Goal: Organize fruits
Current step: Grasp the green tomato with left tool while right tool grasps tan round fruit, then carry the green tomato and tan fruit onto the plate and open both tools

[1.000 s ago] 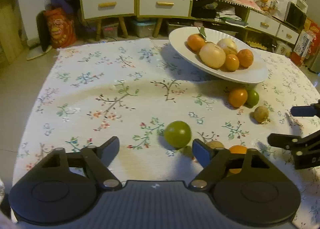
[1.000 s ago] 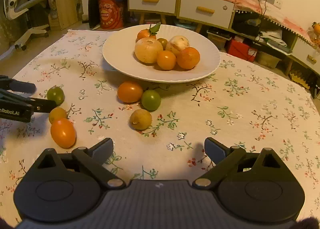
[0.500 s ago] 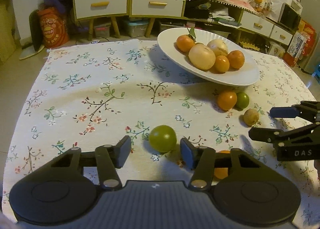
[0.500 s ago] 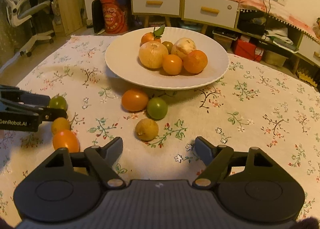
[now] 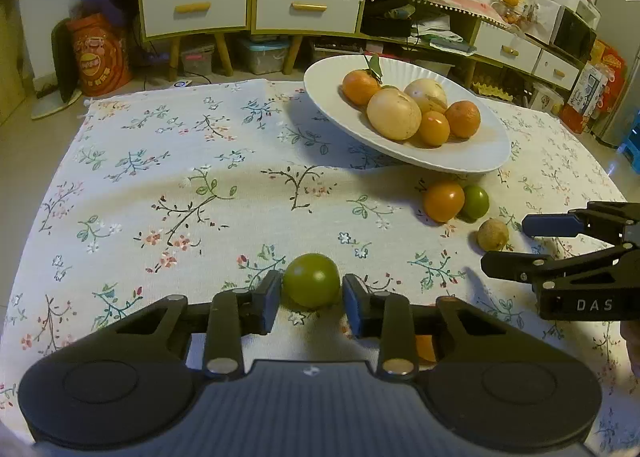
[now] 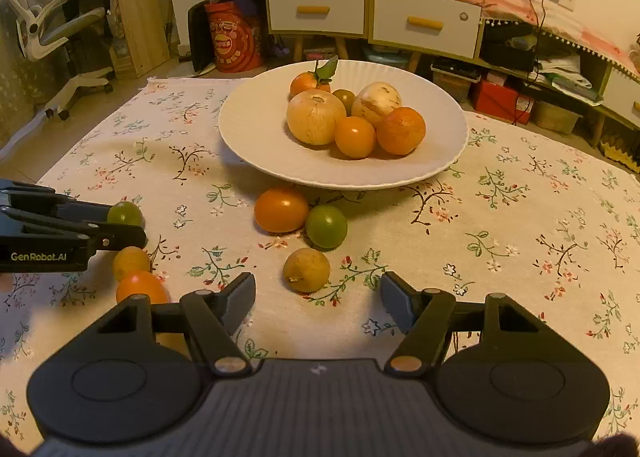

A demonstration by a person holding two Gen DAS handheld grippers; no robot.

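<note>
Your green fruit (image 5: 311,285) is round, smooth and olive-green, lying on the worktop (image 5: 200,185) near its front edge; your left claw (image 5: 308,303) has narrowed around it, both pads just at its sides, though true contact cannot be told. Your right claw (image 6: 318,299) gapes wide, holding nothing; a brownish fruit (image 6: 306,270) sits just ahead of it.

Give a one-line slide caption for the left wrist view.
Left gripper closes around a round green fruit on the floral tablecloth, white plate of fruit beyond.
</note>
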